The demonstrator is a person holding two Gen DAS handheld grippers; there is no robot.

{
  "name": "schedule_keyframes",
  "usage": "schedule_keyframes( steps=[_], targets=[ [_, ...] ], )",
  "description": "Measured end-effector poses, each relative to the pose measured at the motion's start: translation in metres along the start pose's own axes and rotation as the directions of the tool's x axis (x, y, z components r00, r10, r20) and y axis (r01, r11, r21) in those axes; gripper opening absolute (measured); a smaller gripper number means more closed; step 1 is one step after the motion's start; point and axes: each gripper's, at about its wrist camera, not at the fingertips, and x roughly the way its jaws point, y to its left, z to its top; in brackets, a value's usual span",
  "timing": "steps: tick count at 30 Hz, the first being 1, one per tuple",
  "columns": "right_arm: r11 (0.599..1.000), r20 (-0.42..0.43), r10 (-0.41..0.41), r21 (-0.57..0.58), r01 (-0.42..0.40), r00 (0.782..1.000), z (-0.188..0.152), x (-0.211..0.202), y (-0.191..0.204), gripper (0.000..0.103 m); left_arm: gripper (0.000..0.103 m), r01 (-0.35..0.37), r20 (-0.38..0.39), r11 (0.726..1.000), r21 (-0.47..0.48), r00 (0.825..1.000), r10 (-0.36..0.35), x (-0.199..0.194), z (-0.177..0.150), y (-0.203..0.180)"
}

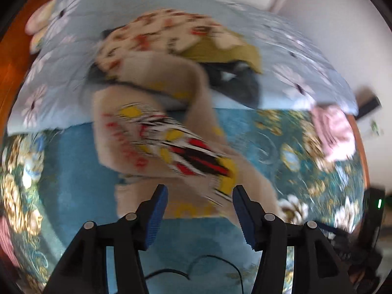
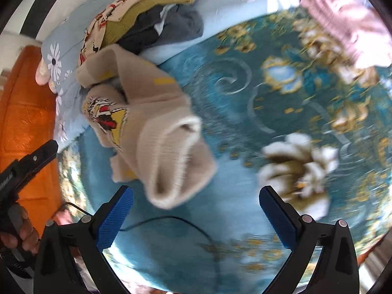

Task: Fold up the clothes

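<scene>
Our left gripper [image 1: 199, 210] and right gripper [image 2: 196, 216] gape empty; the beige sweater [image 2: 156, 132], soft and floppy, wants pinching at its ribbed hem, twelve o'clock.

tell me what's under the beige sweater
The beige sweater lies crumpled on the teal floral blanket, its far end over the light blue quilt. Anything beneath its folds is covered.

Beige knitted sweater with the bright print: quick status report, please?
Left gripper open, empty. Right gripper open, empty. Beige knitted sweater crumpled on blue floral bedspread, unfolded. Thin black cable lies nearby.
</scene>
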Motion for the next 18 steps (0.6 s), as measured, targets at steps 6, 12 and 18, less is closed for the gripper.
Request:
schedule_keyframes(
  steps=[6,12,18],
  targets=[
    [0.997,-0.109,-0.041,-0.064,0.034,0.993,-0.004,0.039,0.023,0.102,0.061,0.004,-0.011,0.994,0.112,1.000,-0.003,0.042,0.059,-0.002],
    [0.993,-0.115,-0.109,-0.066,0.102,0.987,-0.003,0.041,0.030,0.098,0.061,-0.040,-0.092,0.960,0.278,0.993,0.068,0.126,0.111,-0.038],
    [0.995,-0.150,-0.102,-0.013,0.101,0.983,0.002,0.043,0.027,0.073,0.061,-0.039,-0.195,0.945,0.325,0.975,0.107,0.183,0.127,-0.052]
  ],
)
